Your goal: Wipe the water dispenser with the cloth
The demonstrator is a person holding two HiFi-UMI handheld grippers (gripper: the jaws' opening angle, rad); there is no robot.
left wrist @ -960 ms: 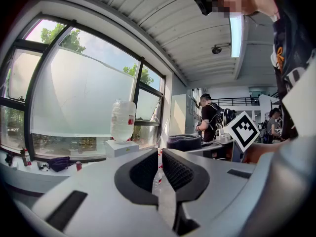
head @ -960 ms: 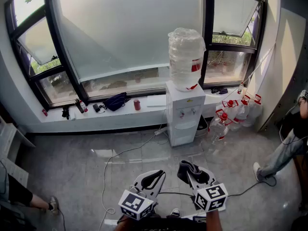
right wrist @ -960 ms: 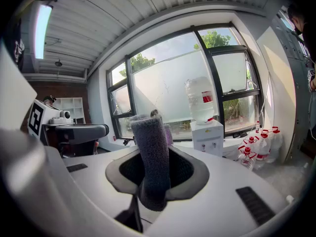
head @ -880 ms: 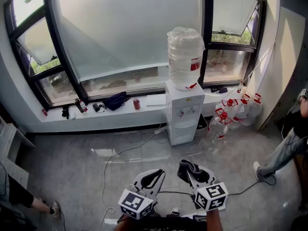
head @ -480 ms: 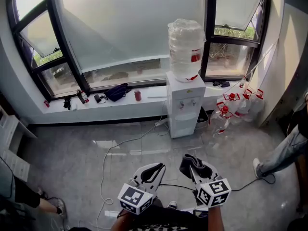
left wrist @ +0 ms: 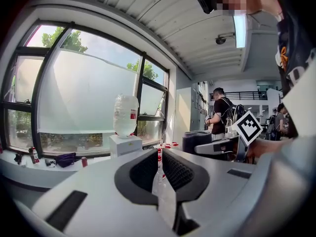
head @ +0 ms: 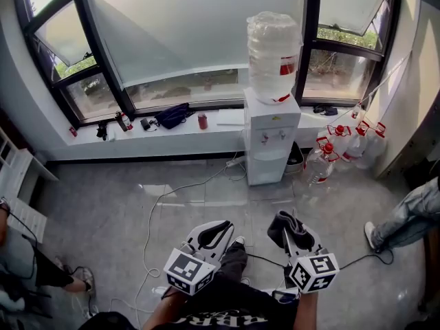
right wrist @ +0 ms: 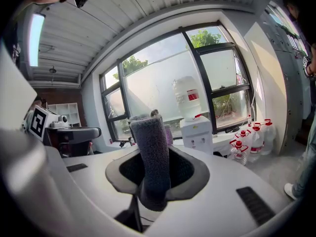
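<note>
Cloth (right wrist: 150,152), grey, nubbly and rolled into a thick tube, stands upright, pinched between your right gripper's (head: 291,232) jaws. Your left gripper (left wrist: 159,162) has its jaws pressed together on nothing. Well ahead of you, across grey tile, the dispenser (head: 271,143) is a white box against the window sill, with a clear bottle (head: 273,53) upended on top. Red-capped jugs (head: 324,162) cluster just to its right. A white cable (head: 162,196) snakes over the floor between you and it.
</note>
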